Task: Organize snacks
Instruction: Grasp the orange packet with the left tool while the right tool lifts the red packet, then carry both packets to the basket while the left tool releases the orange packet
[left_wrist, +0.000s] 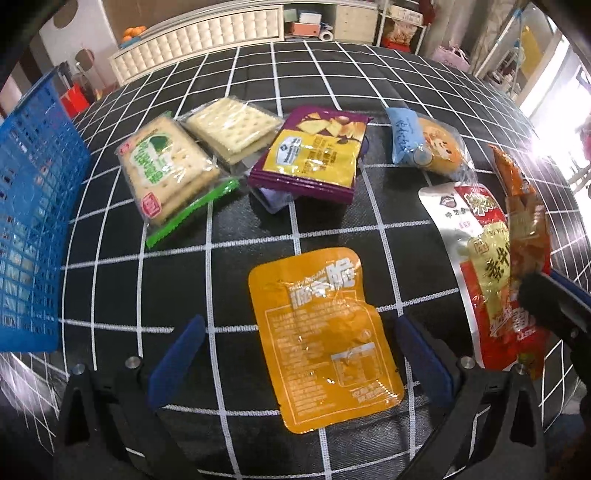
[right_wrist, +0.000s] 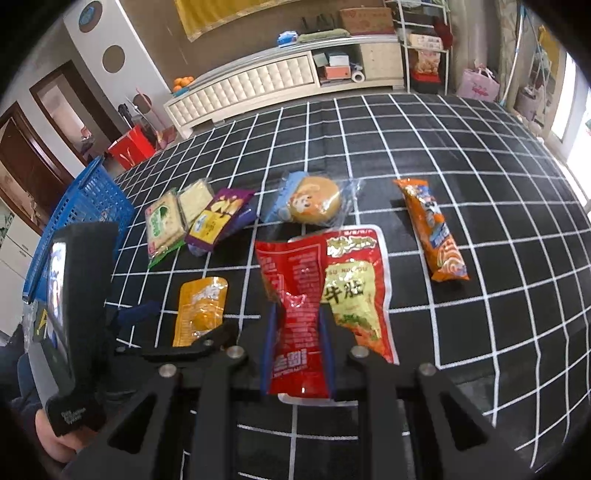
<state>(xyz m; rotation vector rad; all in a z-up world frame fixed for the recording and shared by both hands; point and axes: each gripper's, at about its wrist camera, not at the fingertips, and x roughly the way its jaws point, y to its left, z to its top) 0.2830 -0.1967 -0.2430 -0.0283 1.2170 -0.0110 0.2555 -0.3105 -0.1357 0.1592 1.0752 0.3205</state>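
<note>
**Snack sort: one packet in hand, one lined up**

Orange sachet (left_wrist: 325, 343): flat on the black grid-checked cloth (left_wrist: 369, 85), lying between the blue fingers (left_wrist: 181, 354) of the left gripper (left_wrist: 299, 365), which stands wide apart and touches nothing.

Red packet (right_wrist: 295, 332): pinched at its middle by the right gripper (right_wrist: 300, 345), jaws drawn narrow on the crumpled foil, held above a larger red-and-yellow packet (right_wrist: 354, 291) on the cloth.

Blue basket (left_wrist: 33, 221): at the left edge of the cloth, the likely destination for sorted items.

Remaining stock, unsorted: two cracker packs (left_wrist: 166, 166), a purple-and-yellow chip bag (left_wrist: 314, 155), a round cake in clear wrap (right_wrist: 317, 199), a long orange bar (right_wrist: 432, 232).

Step in hand, as judged: collecting, with the right side already loaded and the left poised over its target.

Next move calls for: lowering the left fingers to the cloth either side of the flat sachet and closing; the thin, slick film may slide or buckle rather than lift.
</note>
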